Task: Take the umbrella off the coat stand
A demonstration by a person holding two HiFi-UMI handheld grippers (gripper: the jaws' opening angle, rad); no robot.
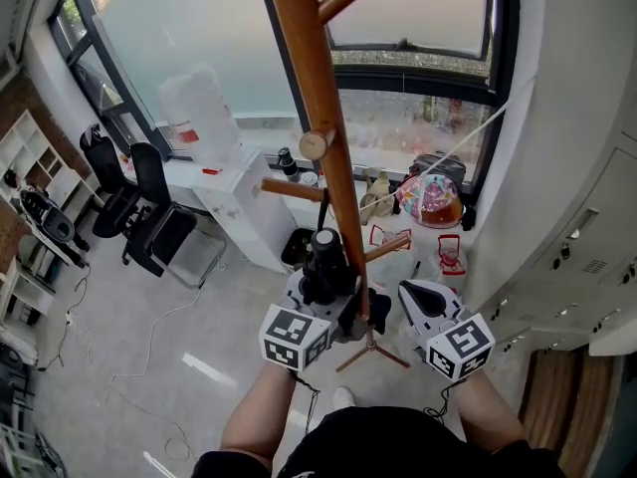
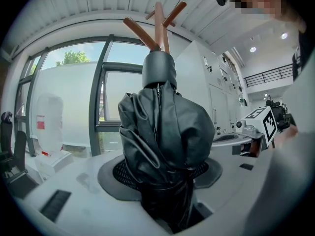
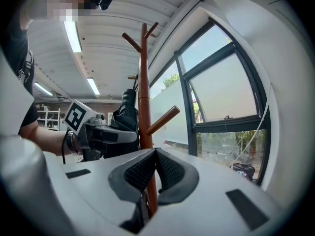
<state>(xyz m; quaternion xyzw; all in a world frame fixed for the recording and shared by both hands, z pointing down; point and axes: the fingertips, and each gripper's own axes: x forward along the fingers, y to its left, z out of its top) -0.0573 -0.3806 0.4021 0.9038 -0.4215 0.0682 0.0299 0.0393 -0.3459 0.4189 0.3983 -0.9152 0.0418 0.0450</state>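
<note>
Gripping the folded umbrella (image 2: pixel 162 127) upright beside the coat stand (image 1: pixel 317 78), left gripper (image 2: pixel 165 176) fingers prepare a clearing lift; right gripper (image 3: pixel 155 156) fingers closed, empty, held aside.

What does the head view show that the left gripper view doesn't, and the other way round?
Only the head view: the floor, the stand's foot and a red bag by the window. Only the left gripper view: the ceiling and the left gripper with its jaws closed on the umbrella. Both: the stand, the umbrella and the right gripper.
</note>
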